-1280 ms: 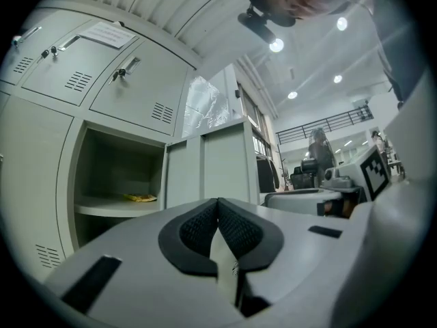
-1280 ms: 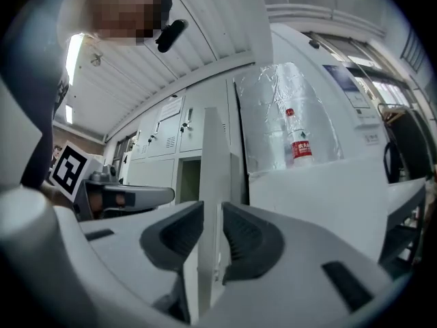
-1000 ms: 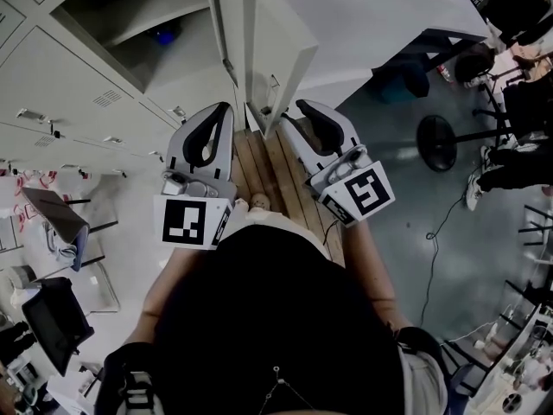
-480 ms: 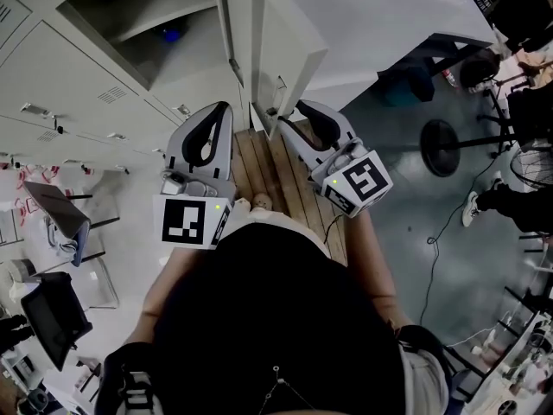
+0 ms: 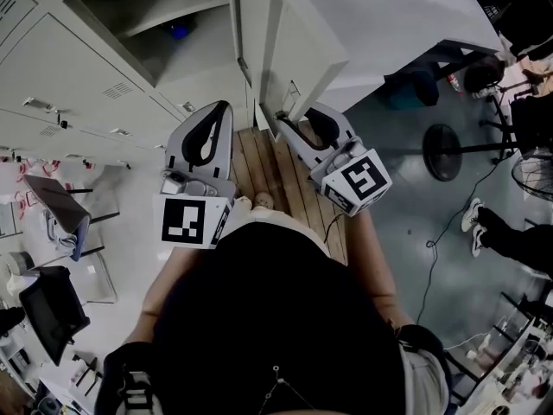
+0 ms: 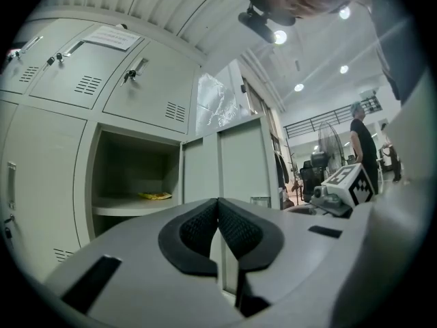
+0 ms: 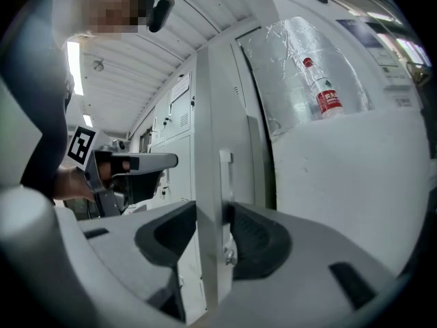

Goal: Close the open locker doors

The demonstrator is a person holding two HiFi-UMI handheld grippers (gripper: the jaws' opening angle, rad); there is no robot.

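Locker door (image 7: 207,149) stands open, its free edge upright between the jaws of the right gripper (image 7: 207,236). Those jaws have just been opening and are released, spread wide on either side of it. Ahead and left of the left gripper (image 6: 218,214), which is clenched on nothing, is an open compartment (image 6: 130,173) with something small and yellow (image 6: 156,196) on its shelf.

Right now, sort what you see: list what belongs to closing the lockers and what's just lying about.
For the job:
open door
open locker

Lying about:
yellow item on the locker shelf
bottle
fan
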